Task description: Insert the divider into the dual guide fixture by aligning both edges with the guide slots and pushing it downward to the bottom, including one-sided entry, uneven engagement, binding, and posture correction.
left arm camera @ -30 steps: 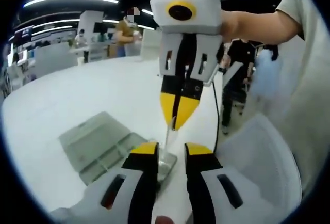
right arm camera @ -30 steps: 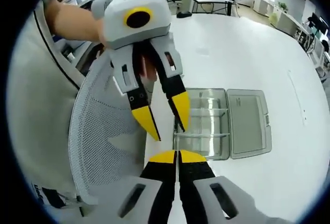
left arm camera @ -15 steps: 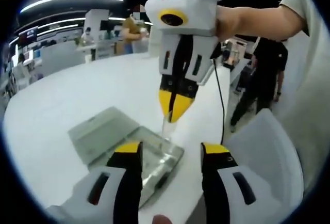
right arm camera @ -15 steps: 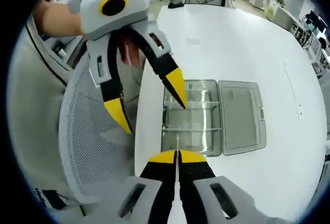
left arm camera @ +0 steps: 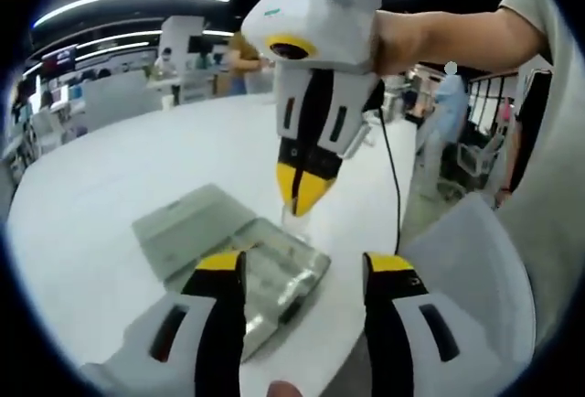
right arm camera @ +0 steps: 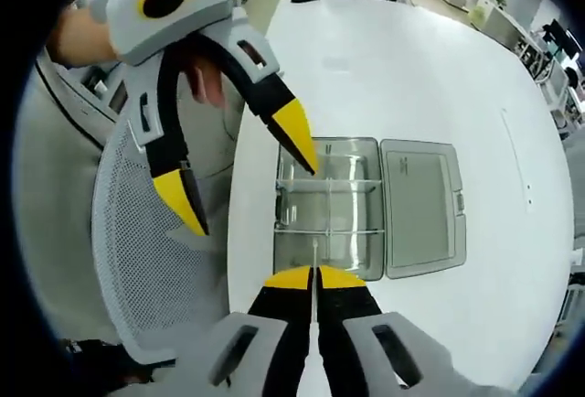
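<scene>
Clear fixture (right arm camera: 329,209) on round white table (right arm camera: 439,77).

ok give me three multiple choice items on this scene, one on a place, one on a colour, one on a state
1. Where does the clear compartment box sit?
A. on the white table, near its edge
B. on the mesh chair
C. on the floor

2. What colour are the tips of the tongs?
A. red
B. yellow
C. green

3. How do the left tongs stand?
A. shut on the box lid
B. shut on a cable
C. open, holding nothing

Answers:
1. A: in the right gripper view the box lies on the white table, by the edge beside the mesh chair.
2. B: both pairs end in yellow tips.
3. C: their jaws are spread wide with nothing between, while the right tongs are shut on the thin clear divider.
</scene>
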Demonstrator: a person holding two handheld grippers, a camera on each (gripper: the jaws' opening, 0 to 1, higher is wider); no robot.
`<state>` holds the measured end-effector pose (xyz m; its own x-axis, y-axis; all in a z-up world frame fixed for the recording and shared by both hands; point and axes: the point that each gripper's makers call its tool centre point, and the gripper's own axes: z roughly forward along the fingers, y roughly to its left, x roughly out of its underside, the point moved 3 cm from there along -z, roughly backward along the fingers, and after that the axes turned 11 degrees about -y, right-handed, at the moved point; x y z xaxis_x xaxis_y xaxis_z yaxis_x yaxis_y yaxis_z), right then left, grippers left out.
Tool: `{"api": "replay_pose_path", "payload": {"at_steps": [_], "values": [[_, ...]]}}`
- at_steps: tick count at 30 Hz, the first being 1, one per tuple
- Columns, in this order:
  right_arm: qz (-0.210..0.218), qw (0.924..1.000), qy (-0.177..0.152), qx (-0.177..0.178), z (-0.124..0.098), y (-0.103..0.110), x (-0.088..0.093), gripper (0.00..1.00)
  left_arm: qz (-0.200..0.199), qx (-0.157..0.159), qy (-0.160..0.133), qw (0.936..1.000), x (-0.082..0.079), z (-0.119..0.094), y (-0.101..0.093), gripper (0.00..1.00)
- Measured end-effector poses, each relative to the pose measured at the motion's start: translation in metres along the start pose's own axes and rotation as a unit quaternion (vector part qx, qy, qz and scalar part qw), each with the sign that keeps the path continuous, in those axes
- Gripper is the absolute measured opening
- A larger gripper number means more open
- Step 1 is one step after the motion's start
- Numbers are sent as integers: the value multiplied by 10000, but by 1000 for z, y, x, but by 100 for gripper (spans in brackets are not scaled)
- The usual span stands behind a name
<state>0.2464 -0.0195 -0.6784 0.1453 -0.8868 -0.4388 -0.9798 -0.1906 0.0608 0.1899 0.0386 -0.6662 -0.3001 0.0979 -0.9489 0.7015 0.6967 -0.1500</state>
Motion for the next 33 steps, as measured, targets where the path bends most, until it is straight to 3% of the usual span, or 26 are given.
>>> {"api": "replay_pose_path", "payload": {"at_steps": [33], "values": [[-28,9997,239,59,21,-14,5,0,-136,-133,-13,9998,5,-8,6,49]]}}
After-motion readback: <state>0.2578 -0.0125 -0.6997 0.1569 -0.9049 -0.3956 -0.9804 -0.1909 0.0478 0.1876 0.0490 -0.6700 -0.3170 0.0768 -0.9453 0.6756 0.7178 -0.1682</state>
